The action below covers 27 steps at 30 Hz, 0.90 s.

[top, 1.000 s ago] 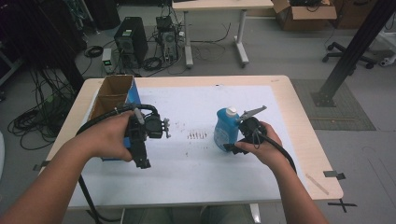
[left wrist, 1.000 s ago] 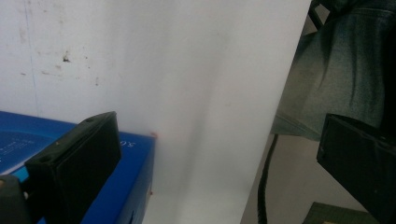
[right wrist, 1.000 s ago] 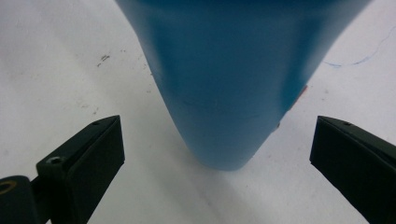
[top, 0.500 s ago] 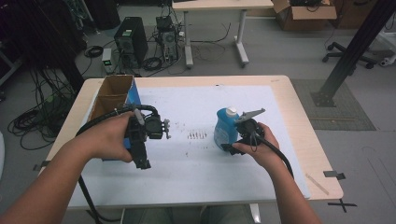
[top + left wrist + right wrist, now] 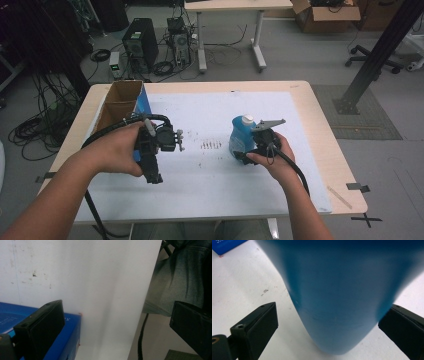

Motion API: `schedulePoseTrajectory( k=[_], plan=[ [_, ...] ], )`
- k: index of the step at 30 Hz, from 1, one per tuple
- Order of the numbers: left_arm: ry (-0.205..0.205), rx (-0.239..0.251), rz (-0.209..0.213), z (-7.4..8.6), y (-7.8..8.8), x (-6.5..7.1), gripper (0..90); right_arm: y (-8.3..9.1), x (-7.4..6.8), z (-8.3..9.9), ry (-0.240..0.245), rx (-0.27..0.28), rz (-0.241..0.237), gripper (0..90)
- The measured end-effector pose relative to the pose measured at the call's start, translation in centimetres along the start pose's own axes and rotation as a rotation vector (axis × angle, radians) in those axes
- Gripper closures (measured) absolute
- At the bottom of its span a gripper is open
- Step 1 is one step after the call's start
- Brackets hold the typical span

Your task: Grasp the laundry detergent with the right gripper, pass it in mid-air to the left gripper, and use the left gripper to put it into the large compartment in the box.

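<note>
A blue bottle with a white cap stands upright on the white mat, right of centre. My right gripper is open at its base from the near right side. In the right gripper view the bottle stands between the spread jaws of the right gripper, with a gap at the left jaw. My left gripper is held above the mat's left part, pointing back toward the person. In its own view the left gripper is wide open with nothing between the jaws.
An open cardboard box with a blue side stands at the table's far left; the blue box side shows beside my left jaw. The wooden table borders the mat. A computer tower, cables and desks stand on the floor behind.
My right gripper has edged slightly left, closer around the bottle's base. The left gripper has hardly moved.
</note>
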<state>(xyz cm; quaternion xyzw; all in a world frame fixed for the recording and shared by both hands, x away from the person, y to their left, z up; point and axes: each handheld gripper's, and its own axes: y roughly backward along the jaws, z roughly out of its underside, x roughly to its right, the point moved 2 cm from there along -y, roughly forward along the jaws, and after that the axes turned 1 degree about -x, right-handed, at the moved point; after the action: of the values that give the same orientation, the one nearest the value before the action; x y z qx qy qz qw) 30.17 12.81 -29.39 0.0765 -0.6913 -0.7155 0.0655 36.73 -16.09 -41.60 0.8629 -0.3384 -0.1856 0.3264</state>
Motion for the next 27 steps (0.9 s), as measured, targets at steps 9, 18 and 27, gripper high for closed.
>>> schedulePoseTrajectory(
  k=[9,18,27],
  plan=[
    [0.003,0.002,-0.001,0.33,-0.07,-0.06,0.4,-0.4,-0.07,0.1,-0.022,0.047,-0.001,2.3],
    [0.006,0.006,0.001,0.52,-0.25,-0.12,0.4,-0.04,-0.19,0.09,-0.03,0.104,0.014,3.4],
    [0.006,0.011,-0.001,0.61,-0.14,-0.11,0.4,-0.01,-0.36,0.1,-0.031,0.154,0.057,11.0]
  ],
)
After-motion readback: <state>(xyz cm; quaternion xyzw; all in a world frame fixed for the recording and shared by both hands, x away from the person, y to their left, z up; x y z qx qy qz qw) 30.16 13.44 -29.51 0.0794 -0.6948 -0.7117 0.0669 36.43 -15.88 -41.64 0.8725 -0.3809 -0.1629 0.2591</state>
